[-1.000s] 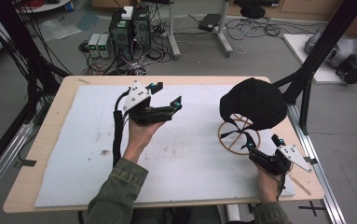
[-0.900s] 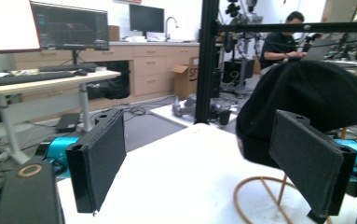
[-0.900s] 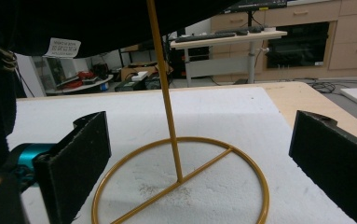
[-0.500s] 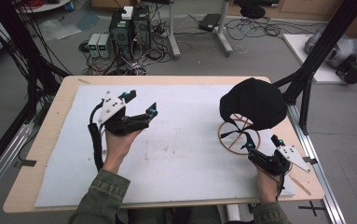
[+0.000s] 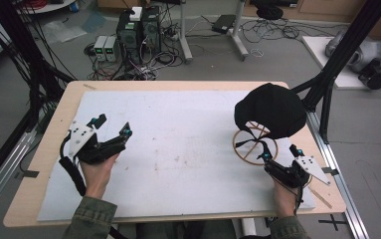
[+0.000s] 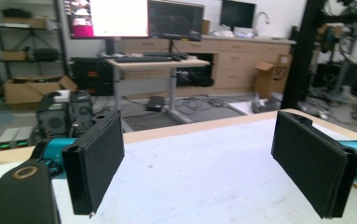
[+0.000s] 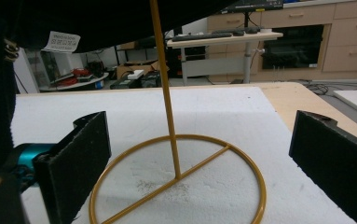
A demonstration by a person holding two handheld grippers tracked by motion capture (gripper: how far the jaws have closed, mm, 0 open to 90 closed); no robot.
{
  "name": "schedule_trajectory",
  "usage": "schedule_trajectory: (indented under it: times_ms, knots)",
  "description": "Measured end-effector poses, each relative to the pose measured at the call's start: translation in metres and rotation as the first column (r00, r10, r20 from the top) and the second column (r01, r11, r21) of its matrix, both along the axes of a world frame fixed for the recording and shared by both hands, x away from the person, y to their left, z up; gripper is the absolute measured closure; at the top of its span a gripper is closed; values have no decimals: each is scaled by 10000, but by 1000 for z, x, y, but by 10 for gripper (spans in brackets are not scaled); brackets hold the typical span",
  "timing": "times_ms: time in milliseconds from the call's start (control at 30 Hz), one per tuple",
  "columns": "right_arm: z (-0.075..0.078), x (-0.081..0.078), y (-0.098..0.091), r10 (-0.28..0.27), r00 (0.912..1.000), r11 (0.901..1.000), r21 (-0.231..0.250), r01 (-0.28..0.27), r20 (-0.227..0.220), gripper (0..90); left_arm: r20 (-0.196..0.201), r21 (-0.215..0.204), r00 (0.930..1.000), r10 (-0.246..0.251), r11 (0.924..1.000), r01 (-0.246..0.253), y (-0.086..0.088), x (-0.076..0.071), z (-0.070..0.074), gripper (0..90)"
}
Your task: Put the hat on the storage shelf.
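While the left gripper (image 5: pixel 113 127), jaws apart, has drawn away from the hat stand (image 5: pixel 255 145), the right gripper (image 5: pixel 278 152) waits apart beside it.

The left gripper (image 5: pixel 113 128) is held in the person's left hand (image 5: pixel 98 172) above the left part of the table (image 5: pixel 178 85), its jaws spread wide and pointing toward the table's far right. The right gripper (image 5: pixel 279 153) sits low at the table's near right corner in the right hand (image 5: pixel 283 195), jaws wide apart and aimed toward the far edge. Both forearms come up from the table's near edge, the left sleeve (image 5: pixel 91 219) angled slightly inward.
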State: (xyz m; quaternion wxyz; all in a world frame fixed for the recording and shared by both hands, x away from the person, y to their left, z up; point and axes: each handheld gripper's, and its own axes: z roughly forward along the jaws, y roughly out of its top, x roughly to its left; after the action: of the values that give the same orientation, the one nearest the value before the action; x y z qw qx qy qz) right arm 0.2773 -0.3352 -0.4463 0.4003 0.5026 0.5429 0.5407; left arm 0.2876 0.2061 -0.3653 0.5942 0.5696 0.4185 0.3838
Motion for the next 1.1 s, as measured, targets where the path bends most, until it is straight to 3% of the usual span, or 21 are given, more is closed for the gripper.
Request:
schedule_trajectory:
  times_ms: [167, 333, 500, 700, 767, 800, 967, 1033, 1100]
  knots:
    - [0, -1, 1, -21, 10000, 10000, -40, 21, -15, 45, -61, -182, 9940, 1091, 9939, -1092, 13, -9, -12, 174]
    - [-2, -1, 2, -9, 10000, 10000, 68, 10, -66, 45, -115, -339, 9705, 2408, 9699, -2411, 27, -16, -27, 175]
    - [-3, 0, 1, 27, 10000, 10000, -6, -27, -88, 45, -214, -309, 9401, 3403, 9396, -3408, 38, -24, -42, 175]
    - [-2, -1, 1, 17, 10000, 10000, -97, -18, -36, 45, -331, -21, 8895, 4558, 8899, -4561, 49, -37, -57, 178]
    - [-1, -3, 1, -71, 10000, 9999, -76, 71, -3, 45, -434, 79, 8796, 4737, 8806, -4738, 52, -41, -62, 182]
    - [-1, -3, 1, -71, 10000, 9999, -76, 71, -3, 45, -507, 140, 8777, 4765, 8791, -4765, 53, -41, -63, 182]
    - [1, -4, 0, -161, 9998, 9999, -59, 161, 100, 45, -646, 374, 8809, 4688, 8833, -4673, 52, -40, -71, 183]
    - [2, -5, 0, -177, 9998, 9998, -79, 178, 100, 45, -593, 451, 8856, 4607, 8875, -4587, 50, -40, -71, 183]
    - [2, -5, 0, -179, 9998, 9998, -66, 180, 102, 45, -583, 484, 8954, 4413, 8972, -4390, 49, -40, -72, 183]
